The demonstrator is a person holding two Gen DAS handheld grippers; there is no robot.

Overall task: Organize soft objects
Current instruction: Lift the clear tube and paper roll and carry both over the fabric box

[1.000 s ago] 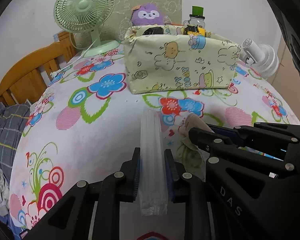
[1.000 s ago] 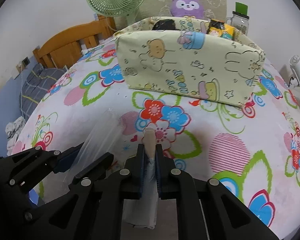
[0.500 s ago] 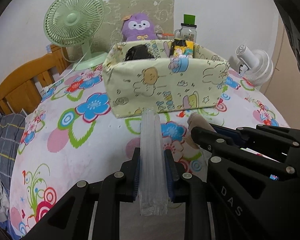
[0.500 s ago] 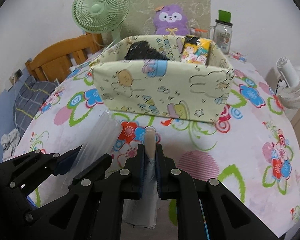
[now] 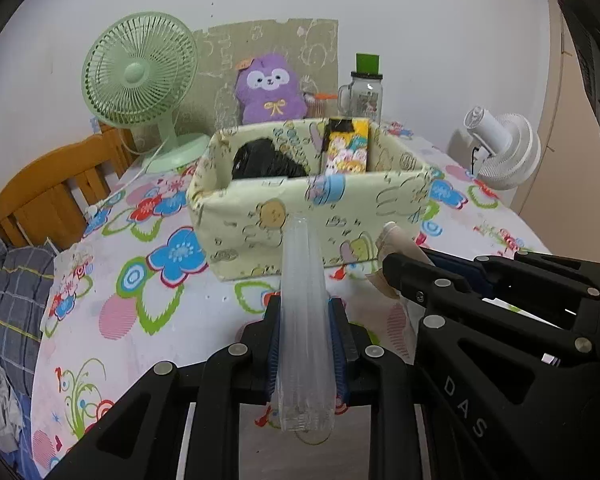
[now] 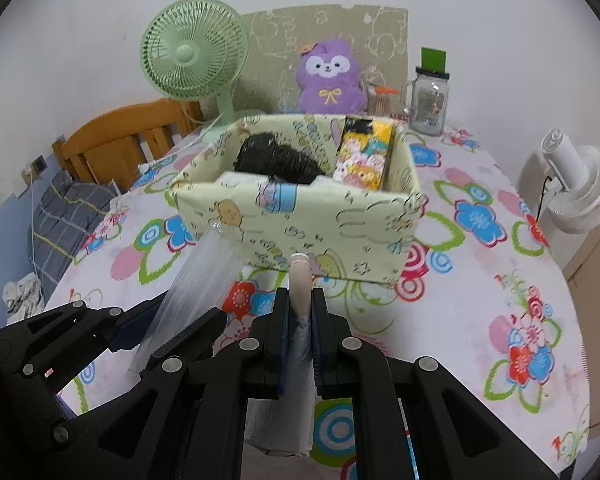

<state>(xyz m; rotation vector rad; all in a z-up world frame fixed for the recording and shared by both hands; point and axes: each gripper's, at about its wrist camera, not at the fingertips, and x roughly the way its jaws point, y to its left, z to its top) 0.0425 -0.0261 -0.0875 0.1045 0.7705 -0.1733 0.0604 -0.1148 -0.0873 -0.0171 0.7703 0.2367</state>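
Left gripper (image 5: pixel 306 344) is clamped on a clear ribbed plastic roll (image 5: pixel 304 300), gripped at mid-length so its far end juts toward the fabric storage box (image 5: pixel 300 220). Right gripper (image 6: pixel 300 344) is clamped on a thin beige roll (image 6: pixel 301 284) in the same manner. Both items are held clear of the floral tablecloth (image 6: pixel 480 300), short of the near wall of the box; judged to be carried there for stowing.

The box (open-topped) already holds a black bundle (image 6: pixel 276 160) and a yellow printed pack (image 6: pixel 364 156), leaving free space mainly along its near side. Its near wall stands between the held items and the interior, so each must pass over the rim.

Behind the box: green fan (image 6: pixel 194 56), purple plush (image 6: pixel 330 76), glass jar (image 6: pixel 430 100). A white fan (image 6: pixel 572 188) sits at the right table edge, well apart
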